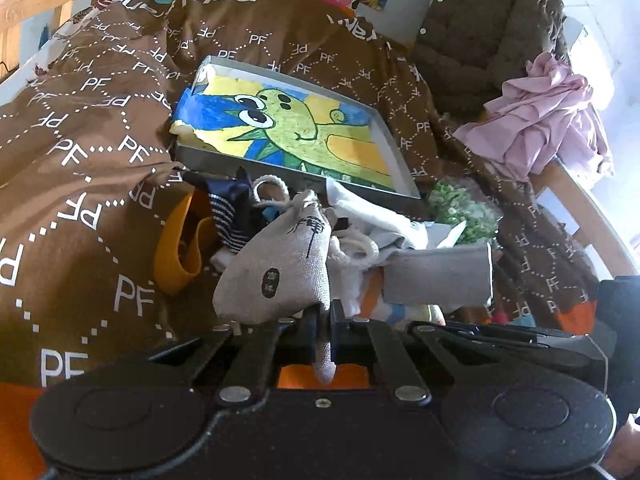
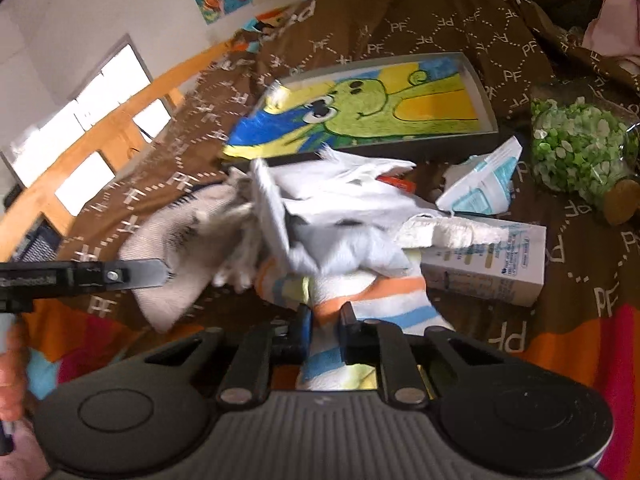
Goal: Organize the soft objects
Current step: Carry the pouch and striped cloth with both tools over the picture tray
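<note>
Linen drawstring pouch (image 1: pixel 280 268) is pinched by its corner in the left gripper (image 1: pixel 322 334), lifted over the brown PF bedspread (image 1: pixel 80 140). Right gripper (image 2: pixel 325 334) is clamped on a striped sock (image 2: pixel 360 308) (orange/blue bands) under white cloth (image 2: pixel 340 204), just in front of the grey tray (image 2: pixel 482 92).

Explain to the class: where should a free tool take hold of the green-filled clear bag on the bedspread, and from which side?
Grip the green-filled bag at its loose, crinkled plastic edge on the right, beside the brown tag, coming from above. The body bulges rounded and full, likely too wide for the fingers, while the slack film should pinch flat. Nothing lies on top of it.
</note>
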`<state>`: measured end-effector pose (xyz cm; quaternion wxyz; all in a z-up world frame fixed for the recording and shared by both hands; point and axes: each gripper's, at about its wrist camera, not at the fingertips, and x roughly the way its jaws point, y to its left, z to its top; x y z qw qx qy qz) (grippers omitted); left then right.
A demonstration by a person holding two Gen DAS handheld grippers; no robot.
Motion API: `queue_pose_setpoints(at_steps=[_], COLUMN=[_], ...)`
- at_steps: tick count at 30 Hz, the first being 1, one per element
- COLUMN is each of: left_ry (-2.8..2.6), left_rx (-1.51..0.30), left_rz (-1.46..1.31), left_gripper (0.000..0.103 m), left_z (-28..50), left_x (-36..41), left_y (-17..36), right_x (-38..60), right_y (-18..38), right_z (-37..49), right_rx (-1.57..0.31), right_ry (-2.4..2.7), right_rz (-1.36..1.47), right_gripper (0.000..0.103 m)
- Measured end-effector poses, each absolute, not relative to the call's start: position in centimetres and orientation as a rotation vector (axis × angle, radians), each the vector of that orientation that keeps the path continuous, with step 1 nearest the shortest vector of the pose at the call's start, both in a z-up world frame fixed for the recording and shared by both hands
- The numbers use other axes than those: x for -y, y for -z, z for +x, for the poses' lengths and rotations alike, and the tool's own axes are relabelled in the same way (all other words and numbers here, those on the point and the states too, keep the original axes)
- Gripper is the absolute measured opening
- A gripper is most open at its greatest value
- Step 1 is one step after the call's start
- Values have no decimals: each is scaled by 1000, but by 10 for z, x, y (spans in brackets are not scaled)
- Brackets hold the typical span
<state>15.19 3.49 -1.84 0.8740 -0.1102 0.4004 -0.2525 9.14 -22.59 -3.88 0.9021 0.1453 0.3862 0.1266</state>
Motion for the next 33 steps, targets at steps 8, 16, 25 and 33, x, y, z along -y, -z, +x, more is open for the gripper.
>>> queue_pose_setpoints(at_steps=[8, 16, 25, 33], left_ry=[562, 621, 614, 596], left_rx=[-780, -688, -588, -533], left_rz=[-286, -391, -494, -539], left_gripper=[5, 4, 4, 4], left_z=[140, 126, 114, 109], left_x=[-41, -53, -78, -91], left_y=[3, -22, -44, -51], right_x=[243, 252, 257, 267], right_y=[22, 0, -14, -20], right_z=[78, 59, 55, 50], right_rx=[-707, -566, -496, -403], right_ry=[-363, -473, -556, -553], right_rz=[414, 460, 487, 529], right_gripper=[14, 14, 14, 14])
